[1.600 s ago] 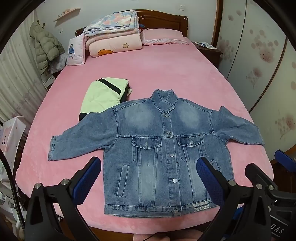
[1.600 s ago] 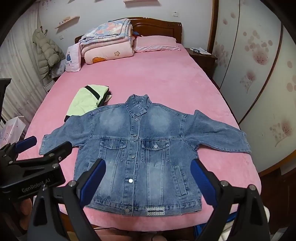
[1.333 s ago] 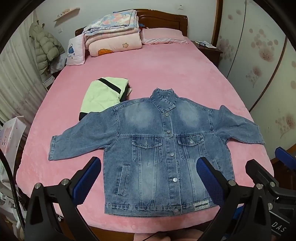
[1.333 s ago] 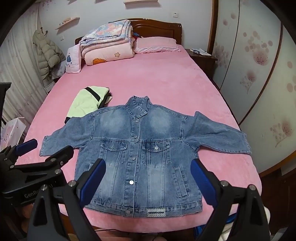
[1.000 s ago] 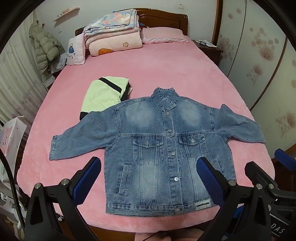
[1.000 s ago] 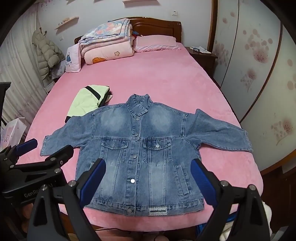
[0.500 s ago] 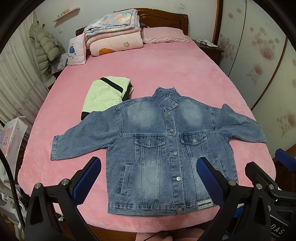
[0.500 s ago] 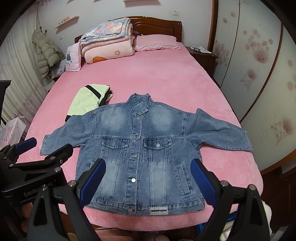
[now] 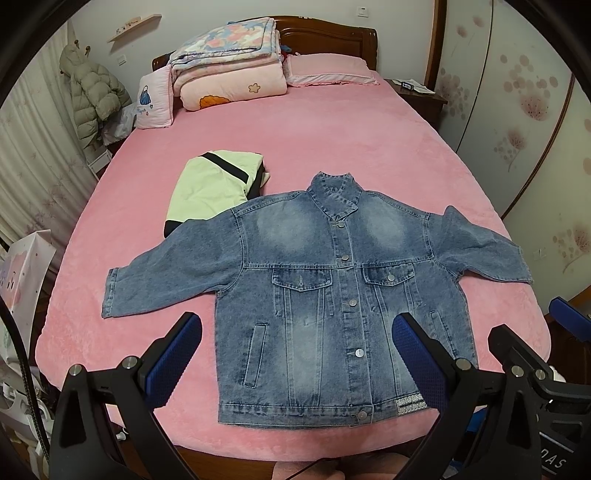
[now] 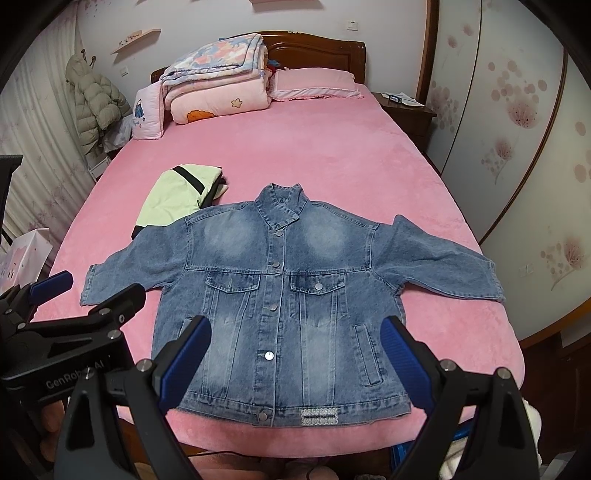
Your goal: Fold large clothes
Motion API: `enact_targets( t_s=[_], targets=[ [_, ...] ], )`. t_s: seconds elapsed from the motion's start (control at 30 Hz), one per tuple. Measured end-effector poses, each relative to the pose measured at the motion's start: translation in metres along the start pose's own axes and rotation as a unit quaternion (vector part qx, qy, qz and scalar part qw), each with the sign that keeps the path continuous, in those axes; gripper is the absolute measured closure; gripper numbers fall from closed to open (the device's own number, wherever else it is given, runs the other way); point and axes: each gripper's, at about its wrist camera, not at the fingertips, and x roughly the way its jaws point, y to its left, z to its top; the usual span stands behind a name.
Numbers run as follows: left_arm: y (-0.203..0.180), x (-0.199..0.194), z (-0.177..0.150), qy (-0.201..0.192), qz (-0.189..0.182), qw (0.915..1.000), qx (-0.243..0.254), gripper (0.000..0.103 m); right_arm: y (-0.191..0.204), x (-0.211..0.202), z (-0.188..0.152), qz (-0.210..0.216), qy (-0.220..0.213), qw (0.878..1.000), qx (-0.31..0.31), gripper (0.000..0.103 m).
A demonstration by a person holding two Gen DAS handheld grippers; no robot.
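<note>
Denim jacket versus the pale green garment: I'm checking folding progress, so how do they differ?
The denim jacket lies spread flat, sleeves out, buttoned; the pale green garment is already a compact folded bundle. The jacket sits at the bed's near edge, its sleeve overlapping the green garment's corner. Both rest on the pink bed.

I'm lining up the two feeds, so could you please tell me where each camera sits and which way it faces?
Left wrist: on the left gripper, at the bed's foot, facing the headboard; its open fingers show, right gripper at right.
Right wrist: on the right gripper, same direction; open fingers, left gripper at left.
Shared: flat denim jacket, folded green garment.
</note>
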Motion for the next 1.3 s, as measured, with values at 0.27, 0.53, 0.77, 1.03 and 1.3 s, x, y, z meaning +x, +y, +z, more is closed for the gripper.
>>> enact_targets(
  t_s=[0.27,0.53,0.77,1.03,1.3],
  targets=[
    [0.017,0.004,-0.011,-0.001,-0.002,1.0,0.0,0.001,0.003,0.001,-0.005,0.001,0.001,1.0,0.003,0.01],
    [0.013,0.004,-0.008,0.001,-0.002,1.0,-0.001,0.001,0.003,0.001,-0.005,0.002,0.001,1.0,0.003,0.01],
    [0.016,0.003,-0.01,0.0,-0.002,1.0,0.0,0.001,0.003,0.0,-0.004,0.001,0.0,1.0,0.002,0.01],
    [0.016,0.003,-0.009,-0.001,-0.003,1.0,-0.001,0.001,0.004,-0.004,-0.004,-0.001,-0.002,1.0,0.003,0.01],
    [0.018,0.0,0.001,-0.008,-0.007,0.9999,0.002,0.001,0.005,-0.01,-0.001,-0.009,-0.01,1.0,0.004,0.01]
  ],
)
